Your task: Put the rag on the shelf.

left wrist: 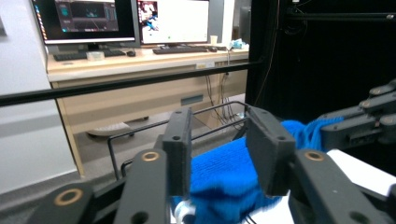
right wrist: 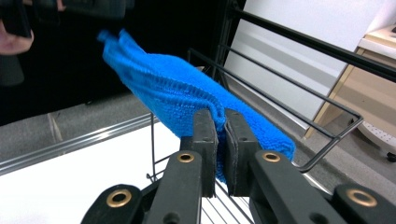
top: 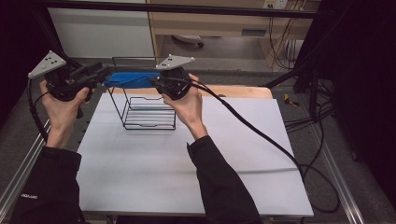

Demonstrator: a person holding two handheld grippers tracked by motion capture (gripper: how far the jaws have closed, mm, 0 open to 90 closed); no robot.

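A blue knitted cloth (top: 130, 79) hangs stretched level above a black wire rack (top: 149, 119) on the white table (top: 187, 168). My right gripper (top: 156, 81) is shut on the cloth's right end; in the right gripper view the two jaws (right wrist: 219, 116) pinch the cloth (right wrist: 177, 88) at its folded edge. At the cloth's left end is my left gripper (top: 103, 74). Seen from the left gripper view, its jaws (left wrist: 222, 121) stand apart with the cloth (left wrist: 219, 172) lying in the gap. The right gripper (left wrist: 364, 121) shows at that view's far right.
The rack's top rails (right wrist: 303, 93) run just behind and under the cloth. A black frame bar (top: 187, 9) crosses the back. A cable (top: 261, 135) trails from the right gripper across the table. A desk with monitors (left wrist: 126, 18) stands beyond.
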